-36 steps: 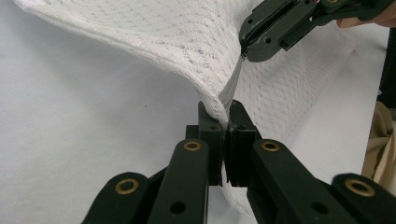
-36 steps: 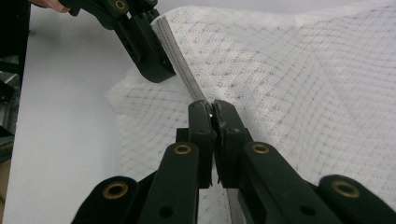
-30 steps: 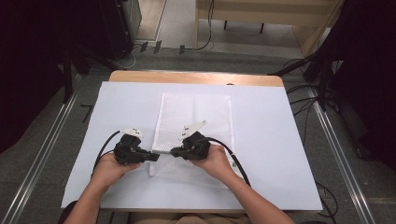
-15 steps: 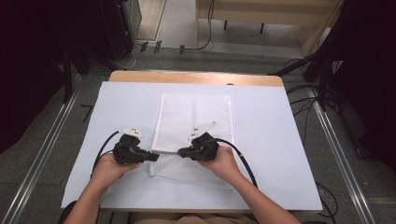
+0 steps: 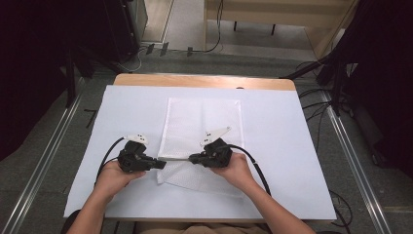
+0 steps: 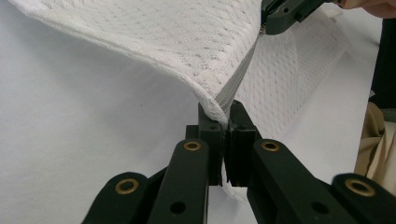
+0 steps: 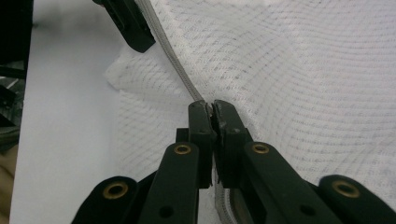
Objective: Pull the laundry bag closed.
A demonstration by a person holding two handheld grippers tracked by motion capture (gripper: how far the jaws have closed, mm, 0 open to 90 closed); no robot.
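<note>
mesh bag [image 5: 202,131] zipper [image 6: 236,81] pinched between both grippers' closed fingers on white-covered table [image 5: 282,146].

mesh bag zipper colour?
Light grey zipper on the white mesh bag; clearest in the left gripper view.

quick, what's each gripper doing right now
Left gripper: shut on the mesh bag, at its zipper end.
Right gripper: shut on the zipper.

mesh bag [image 5: 202,124]: white, netted | zipper [image 7: 175,65]: grey | table cover [image 5: 282,146]: white
</note>
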